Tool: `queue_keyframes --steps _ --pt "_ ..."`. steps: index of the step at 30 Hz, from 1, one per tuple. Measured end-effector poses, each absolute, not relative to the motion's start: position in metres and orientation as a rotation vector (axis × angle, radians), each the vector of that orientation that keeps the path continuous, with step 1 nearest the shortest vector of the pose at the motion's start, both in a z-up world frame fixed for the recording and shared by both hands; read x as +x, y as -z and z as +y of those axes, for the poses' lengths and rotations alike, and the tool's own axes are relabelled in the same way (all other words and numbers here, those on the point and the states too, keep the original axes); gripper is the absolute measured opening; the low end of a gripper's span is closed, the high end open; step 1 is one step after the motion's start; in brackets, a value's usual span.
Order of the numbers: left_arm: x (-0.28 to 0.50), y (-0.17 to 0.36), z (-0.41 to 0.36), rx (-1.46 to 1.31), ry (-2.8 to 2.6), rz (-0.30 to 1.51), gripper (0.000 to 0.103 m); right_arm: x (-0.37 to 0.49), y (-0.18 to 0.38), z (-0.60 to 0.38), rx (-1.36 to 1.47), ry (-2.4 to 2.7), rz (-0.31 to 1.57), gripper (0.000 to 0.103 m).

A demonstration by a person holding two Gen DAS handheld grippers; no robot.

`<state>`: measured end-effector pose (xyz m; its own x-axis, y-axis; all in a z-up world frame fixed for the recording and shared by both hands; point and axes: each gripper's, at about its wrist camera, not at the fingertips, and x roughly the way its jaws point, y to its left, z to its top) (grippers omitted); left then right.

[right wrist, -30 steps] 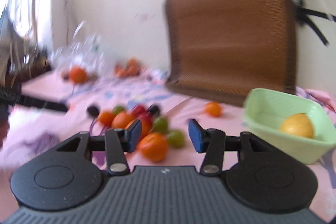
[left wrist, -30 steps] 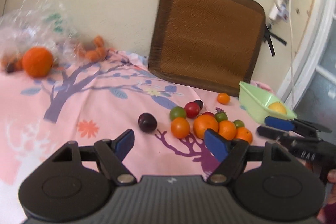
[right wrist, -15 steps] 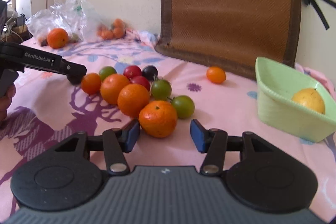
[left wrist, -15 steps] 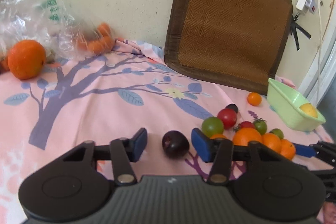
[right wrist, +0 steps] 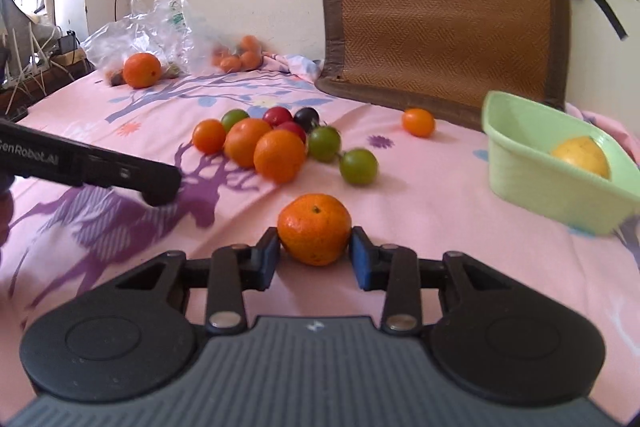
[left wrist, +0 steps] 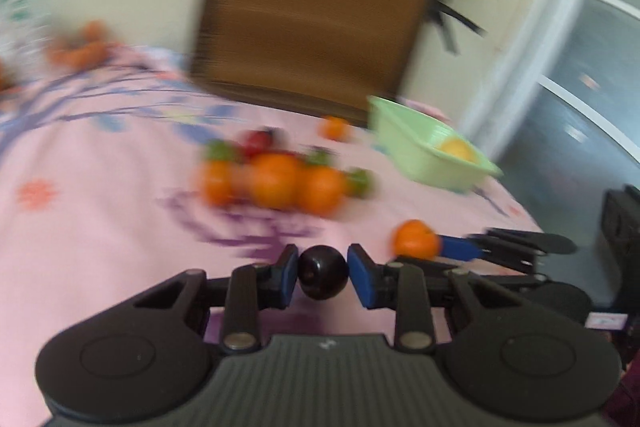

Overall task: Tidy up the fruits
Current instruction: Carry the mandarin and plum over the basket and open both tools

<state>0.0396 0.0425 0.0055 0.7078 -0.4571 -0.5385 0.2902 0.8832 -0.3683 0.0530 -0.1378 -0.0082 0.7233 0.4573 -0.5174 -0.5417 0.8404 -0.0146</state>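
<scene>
In the blurred left wrist view my left gripper (left wrist: pixel 323 267) is shut on a dark plum (left wrist: pixel 323 281), held between the blue pads over the pink sheet. My right gripper (right wrist: pixel 315 253) has a tangerine (right wrist: pixel 315 227) between its pads. Its jaws are closing and both pads touch the fruit. The left gripper's black finger (right wrist: pixel 120 173) reaches in from the left edge of the right wrist view. A pile of oranges, green and red fruits (right wrist: pixel 276 155) lies beyond. The green basin (right wrist: pixel 520 171) at the right holds one yellow fruit (right wrist: pixel 582 155).
A brown woven mat (right wrist: pixel 440 7) leans on the wall behind the fruit. A clear plastic bag (right wrist: pixel 160 23) and a big orange (right wrist: pixel 142 70) lie at the far left. One small orange (right wrist: pixel 418 122) sits alone near the mat. The bed's edge drops off beyond the basin.
The left gripper closed on the dark plum and swung right with it. The right gripper closed in on the tangerine, which now sits apart from the pile.
</scene>
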Motion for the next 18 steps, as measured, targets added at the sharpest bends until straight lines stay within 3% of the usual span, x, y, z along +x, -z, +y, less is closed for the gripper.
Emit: queue_keyframes --steps 7,18 --pt "0.042 0.0 -0.04 -0.043 0.519 0.63 0.028 0.031 0.007 -0.193 -0.117 -0.411 0.471 0.04" --pt "0.148 -0.051 -0.072 -0.265 0.552 0.623 0.028 0.088 -0.033 -0.241 -0.082 -0.268 0.288 0.04"
